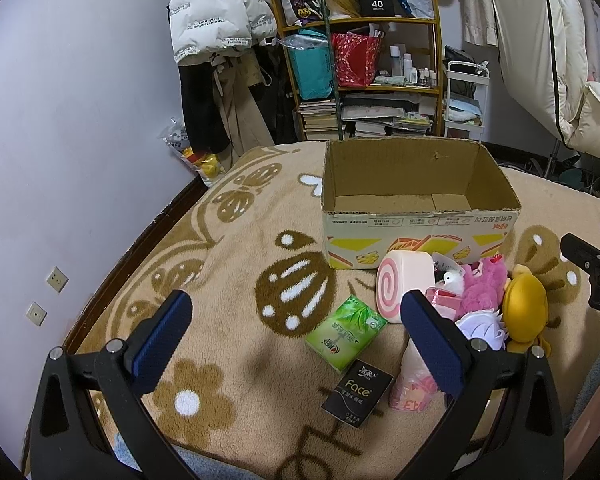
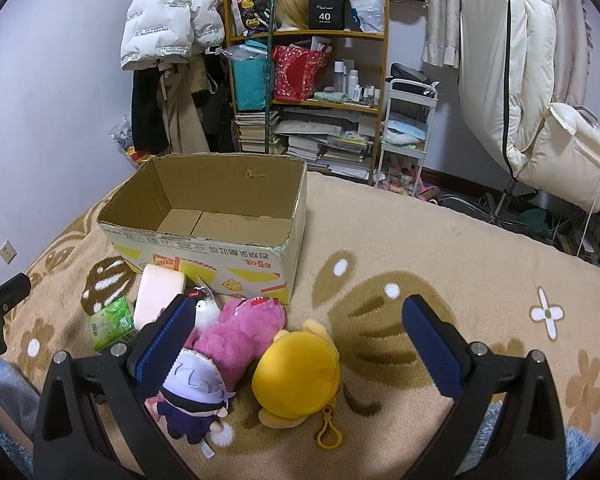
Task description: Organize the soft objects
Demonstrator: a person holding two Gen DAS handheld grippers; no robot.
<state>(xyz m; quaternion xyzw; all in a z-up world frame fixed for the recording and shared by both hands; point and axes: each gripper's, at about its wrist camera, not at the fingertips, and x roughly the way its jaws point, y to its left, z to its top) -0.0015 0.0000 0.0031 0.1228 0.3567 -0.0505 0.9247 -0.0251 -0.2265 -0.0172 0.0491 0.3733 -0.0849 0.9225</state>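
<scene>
Toys lay heaped on the bed at the near face of the box (image 2: 204,216), which stood empty. Largest was the pink plush (image 2: 236,332), then the yellow plush (image 2: 296,376) just beside it, then the small doll (image 2: 192,396). The right tool (image 2: 300,344), spread wide and empty, hung nearest, the yellow plush lying between its fingers, long axis pointing toward the box. The left tool (image 1: 296,340), equally wide and empty, faced the tissue packs (image 1: 344,332) left of the heap.
</scene>
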